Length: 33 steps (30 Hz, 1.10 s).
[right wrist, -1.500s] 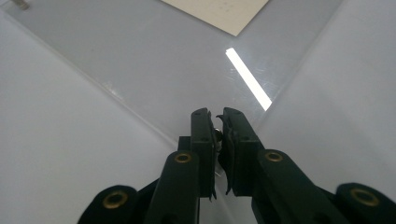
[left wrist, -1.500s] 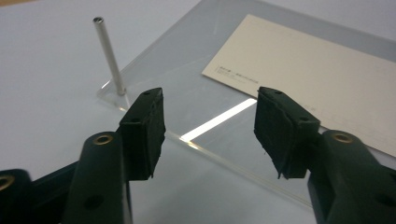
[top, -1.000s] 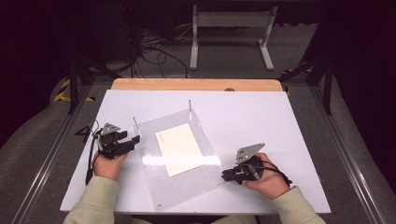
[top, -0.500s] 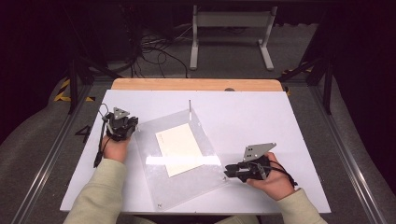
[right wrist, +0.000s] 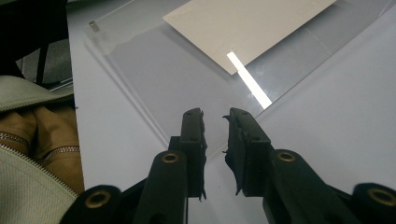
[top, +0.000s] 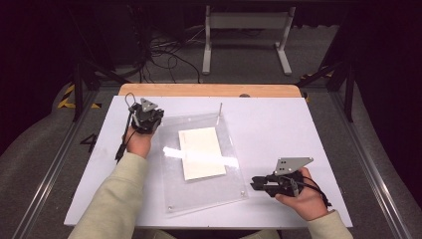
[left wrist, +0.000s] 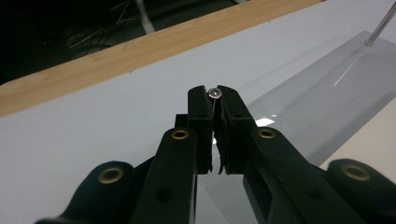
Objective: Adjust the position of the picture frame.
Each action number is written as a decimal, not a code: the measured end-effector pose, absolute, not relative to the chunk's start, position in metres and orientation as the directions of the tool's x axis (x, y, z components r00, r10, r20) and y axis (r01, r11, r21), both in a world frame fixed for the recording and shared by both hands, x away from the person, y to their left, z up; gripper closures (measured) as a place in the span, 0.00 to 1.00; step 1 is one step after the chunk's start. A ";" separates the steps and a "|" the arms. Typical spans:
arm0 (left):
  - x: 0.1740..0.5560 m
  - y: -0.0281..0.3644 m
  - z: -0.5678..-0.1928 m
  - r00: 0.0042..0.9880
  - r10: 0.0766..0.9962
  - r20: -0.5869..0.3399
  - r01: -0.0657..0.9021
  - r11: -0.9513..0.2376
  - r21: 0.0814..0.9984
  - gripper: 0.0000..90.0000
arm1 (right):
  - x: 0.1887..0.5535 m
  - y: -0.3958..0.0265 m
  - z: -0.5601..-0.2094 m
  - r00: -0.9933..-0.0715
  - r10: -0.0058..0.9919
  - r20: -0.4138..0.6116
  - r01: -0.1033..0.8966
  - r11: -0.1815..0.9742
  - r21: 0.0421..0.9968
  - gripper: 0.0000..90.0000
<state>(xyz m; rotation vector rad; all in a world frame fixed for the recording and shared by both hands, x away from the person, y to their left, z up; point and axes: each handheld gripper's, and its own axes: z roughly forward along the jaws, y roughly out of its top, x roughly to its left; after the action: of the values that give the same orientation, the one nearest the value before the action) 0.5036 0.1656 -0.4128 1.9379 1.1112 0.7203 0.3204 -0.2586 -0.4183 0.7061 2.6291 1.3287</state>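
Since the earlier frames, my left gripper [top: 147, 118] has travelled from the near-left of the clear sheet [top: 199, 196] up to its far-left corner, and its jaws have just been closing. From its own view I see them pinched on a thin pin [left wrist: 214, 93] with a small round head showing at the jaw tips, so I read that gripper [left wrist: 214, 95] as clamped on the pin. My right gripper [top: 255, 183] has drifted a little right and now sits at the near-right corner of the sheet, pointing left. Its jaws [right wrist: 215, 114] stand with a narrow gap between them, over the edge of the sheet, and I see nothing between the pads.

Counting: one clear sheet, lying flat on the white table [top: 278, 119]; one cream paper [top: 201, 152] lying in the middle of the sheet; one upright pin [top: 220, 108] standing at the far-right corner; one small stud [right wrist: 94, 25] at a near corner in the right gripper view; two grippers.
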 end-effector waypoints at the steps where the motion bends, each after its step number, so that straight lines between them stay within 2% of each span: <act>1: 0.509 0.157 -0.412 0.485 0.868 0.104 0.437 -0.344 0.831 0.95 | 0.319 -0.261 -0.418 -0.883 0.457 0.109 0.358 0.504 0.786 0.84; 6: 0.516 0.122 -0.417 0.562 0.821 0.105 0.418 -0.391 0.820 0.95 | 0.311 -0.274 -0.416 -0.870 0.480 0.113 0.369 0.481 0.796 0.84; 24: 0.525 0.105 -0.435 0.582 0.811 0.060 0.455 -0.386 0.803 0.93 | 0.313 -0.274 -0.415 -0.872 0.473 0.123 0.367 0.468 0.804 0.84; 25: 0.524 0.106 -0.435 0.585 0.808 0.061 0.446 -0.384 0.809 0.90 | 0.314 -0.273 -0.416 -0.873 0.472 0.124 0.367 0.469 0.803 0.84; 27: 0.521 0.107 -0.432 0.581 0.811 0.070 0.446 -0.389 0.806 0.67 | 0.314 -0.273 -0.417 -0.873 0.471 0.125 0.369 0.471 0.801 0.83; 28: 0.519 0.109 -0.431 0.586 0.808 0.065 0.453 -0.392 0.801 0.60 | 0.314 -0.273 -0.417 -0.873 0.471 0.124 0.369 0.472 0.801 0.83; 33: 0.495 0.121 -0.423 0.620 0.782 0.059 0.410 -0.387 0.826 0.51 | 0.315 -0.272 -0.415 -0.869 0.482 0.109 0.359 0.465 0.809 0.81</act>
<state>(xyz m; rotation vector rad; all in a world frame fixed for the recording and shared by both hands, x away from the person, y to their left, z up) 0.4950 0.1214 -0.4227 2.0177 0.9368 0.5721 0.3154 -0.2721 -0.4152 0.7429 2.5703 1.3704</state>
